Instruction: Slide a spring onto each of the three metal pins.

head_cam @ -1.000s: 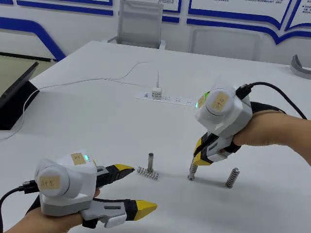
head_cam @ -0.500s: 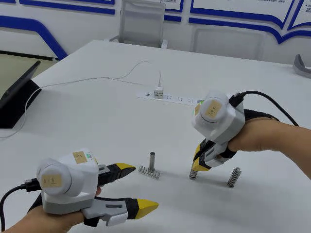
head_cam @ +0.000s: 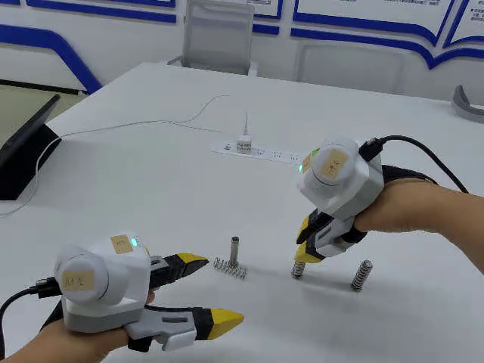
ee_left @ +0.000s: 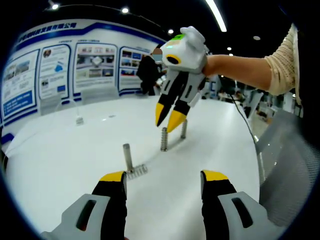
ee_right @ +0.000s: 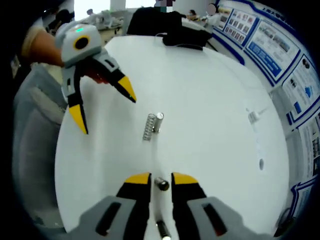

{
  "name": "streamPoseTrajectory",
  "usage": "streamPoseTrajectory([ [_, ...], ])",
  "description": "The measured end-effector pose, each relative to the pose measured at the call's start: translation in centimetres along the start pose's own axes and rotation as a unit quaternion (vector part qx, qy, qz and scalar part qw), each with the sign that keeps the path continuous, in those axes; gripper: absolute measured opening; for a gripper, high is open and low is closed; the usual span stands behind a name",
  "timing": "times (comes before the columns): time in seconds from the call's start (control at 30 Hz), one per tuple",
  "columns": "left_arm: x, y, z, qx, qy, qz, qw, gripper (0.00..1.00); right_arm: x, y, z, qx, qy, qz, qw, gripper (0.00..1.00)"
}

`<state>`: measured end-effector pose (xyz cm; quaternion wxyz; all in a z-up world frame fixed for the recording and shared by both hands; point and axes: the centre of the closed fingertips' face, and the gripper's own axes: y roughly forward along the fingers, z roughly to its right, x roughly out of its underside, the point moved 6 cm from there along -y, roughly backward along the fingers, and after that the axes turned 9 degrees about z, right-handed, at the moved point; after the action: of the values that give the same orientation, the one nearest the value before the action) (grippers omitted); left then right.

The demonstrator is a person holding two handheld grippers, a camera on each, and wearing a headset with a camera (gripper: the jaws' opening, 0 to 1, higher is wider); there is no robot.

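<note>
Three metal pins stand on the white table (head_cam: pixel 151 189). The left pin (head_cam: pixel 234 251) (ee_left: pixel 128 157) (ee_right: pixel 159 120) is bare, and a loose spring (head_cam: pixel 229 268) (ee_left: pixel 137 171) (ee_right: pixel 149 127) lies at its foot. The middle pin (head_cam: pixel 298 268) (ee_left: pixel 163 139) wears a spring. My right gripper (head_cam: pixel 306 242) (ee_left: pixel 166 126) (ee_right: pixel 161 179) points down over it, jaws a narrow gap apart astride the pin's top (ee_right: pixel 161 184). The right pin (head_cam: pixel 361 275) (ee_left: pixel 183 129) also carries a spring. My left gripper (head_cam: pixel 210 293) (ee_left: pixel 164 177) (ee_right: pixel 106 111) hovers open and holds nothing, short of the bare pin.
A white power strip (head_cam: pixel 257 151) with a plugged-in charger and cable lies farther back on the table. A dark monitor (head_cam: pixel 23 151) stands off the left edge. A grey chair (head_cam: pixel 218 34) stands behind the table.
My right gripper has sunk a little over the middle pin, so less of its spring shows below the tips. The left gripper has stayed put.
</note>
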<state>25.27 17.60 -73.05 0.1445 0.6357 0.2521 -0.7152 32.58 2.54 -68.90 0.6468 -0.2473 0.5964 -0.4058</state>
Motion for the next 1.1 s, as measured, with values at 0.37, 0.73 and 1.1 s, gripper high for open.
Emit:
streamPoseTrajectory([
  [0.37, 0.0, -0.3, -0.2, -0.005, -0.001, 0.0, 1.0, 0.6, -2.1, 3.9, -1.6, -0.01, 0.03, 0.046, 0.9984, 0.16],
  [0.73, 0.3, -0.4, -0.5, -0.008, -0.003, -0.001, 1.0, 0.6, -2.2, 6.7, -1.5, -0.006, 0.07, 0.052, 0.9962, 0.16],
  [1.1, 0.3, -0.6, -0.9, -0.013, -0.005, -0.001, 0.9999, 0.6, -1.9, 8.6, -1.9, -0.015, 0.087, 0.033, 0.9955, 0.15],
])
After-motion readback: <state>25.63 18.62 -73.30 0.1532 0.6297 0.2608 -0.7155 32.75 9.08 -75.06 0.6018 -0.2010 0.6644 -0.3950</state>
